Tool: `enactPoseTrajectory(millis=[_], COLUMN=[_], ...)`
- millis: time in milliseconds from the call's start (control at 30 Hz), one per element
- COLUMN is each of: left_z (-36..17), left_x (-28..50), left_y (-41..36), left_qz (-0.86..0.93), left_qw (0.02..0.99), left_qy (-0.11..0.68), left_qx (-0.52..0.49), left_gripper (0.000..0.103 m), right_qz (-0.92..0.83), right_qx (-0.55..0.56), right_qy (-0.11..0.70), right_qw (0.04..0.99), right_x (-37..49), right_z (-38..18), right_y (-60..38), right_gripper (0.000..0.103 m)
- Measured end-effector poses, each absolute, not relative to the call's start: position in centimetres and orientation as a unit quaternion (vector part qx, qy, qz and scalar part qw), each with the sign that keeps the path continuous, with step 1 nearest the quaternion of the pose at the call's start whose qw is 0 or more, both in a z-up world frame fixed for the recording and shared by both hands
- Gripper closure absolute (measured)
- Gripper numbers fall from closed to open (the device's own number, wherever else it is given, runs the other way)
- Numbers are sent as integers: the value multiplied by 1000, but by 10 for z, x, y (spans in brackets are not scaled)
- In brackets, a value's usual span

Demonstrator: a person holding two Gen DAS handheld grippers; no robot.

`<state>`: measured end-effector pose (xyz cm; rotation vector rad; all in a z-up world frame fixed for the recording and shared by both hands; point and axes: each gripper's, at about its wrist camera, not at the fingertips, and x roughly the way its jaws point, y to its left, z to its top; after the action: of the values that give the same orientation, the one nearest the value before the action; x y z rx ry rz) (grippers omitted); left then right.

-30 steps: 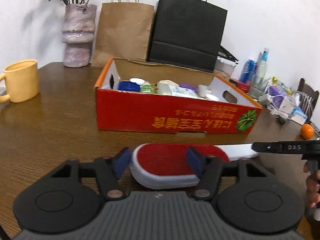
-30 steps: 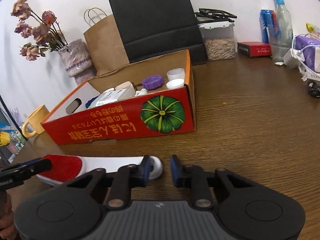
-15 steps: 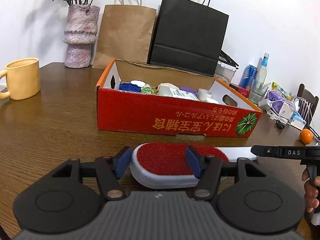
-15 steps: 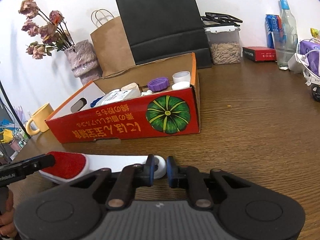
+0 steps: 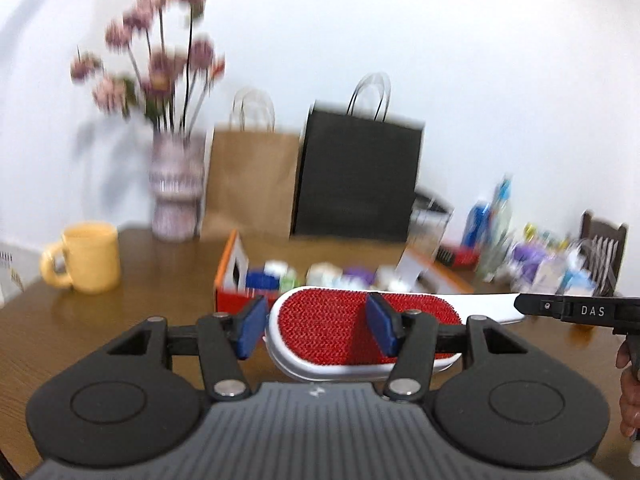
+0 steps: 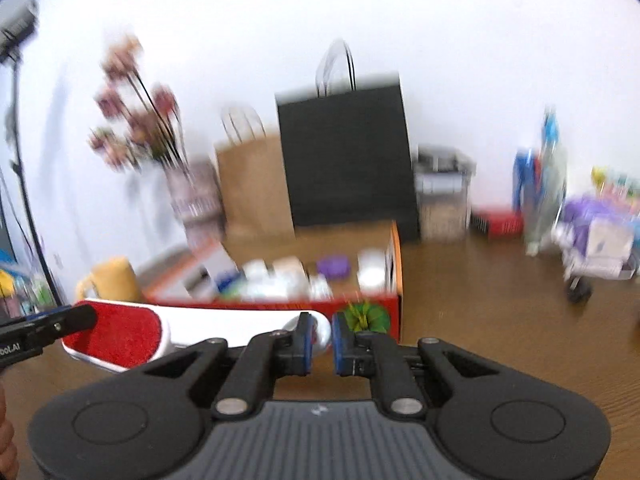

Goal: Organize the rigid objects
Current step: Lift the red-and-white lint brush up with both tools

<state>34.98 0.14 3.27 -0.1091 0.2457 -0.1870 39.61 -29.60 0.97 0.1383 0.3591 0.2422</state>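
Left hand-held gripper (image 5: 316, 330): my jaws have just been closing around the lint brush's (image 5: 360, 330) red head.
Right hand-held gripper (image 6: 321, 338): I pinch its white handle tip.
Brush: lifted above the desk (image 5: 132, 280), before the red box (image 6: 394, 276).

I am in a home, at a wooden dining table (image 5: 140, 280) that stands against a plain white wall. On it I see a yellow mug (image 5: 90, 256) and a patterned vase (image 5: 176, 196) with dried pink flowers. Beside the vase stand a brown paper bag (image 5: 250, 184) and a black paper bag (image 5: 356, 176), the kind one keeps after shopping. A red cardboard box (image 6: 280, 280) holds small household things. To the right are bottles (image 6: 550, 184), a clear container (image 6: 442, 196) and other daily clutter. The back of a wooden chair (image 5: 604, 248) shows at the table's far end.
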Motion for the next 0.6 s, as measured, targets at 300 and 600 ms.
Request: enactPoseTrajectory(millis=[300, 600], left_z=[80, 88], left_x=[223, 163], left_y=[2, 5], left_qz=[-113, -120], left_qw=[992, 992], left_qy=[15, -7], left_qx=[-46, -38], left_gripper=[49, 49], right_qz=[99, 96], right_qx=[74, 82], right_qy=[60, 34], right_qw=[991, 991], right_x=[249, 180], right_z=[57, 62], right_y=[-300, -303], right_gripper=[92, 92])
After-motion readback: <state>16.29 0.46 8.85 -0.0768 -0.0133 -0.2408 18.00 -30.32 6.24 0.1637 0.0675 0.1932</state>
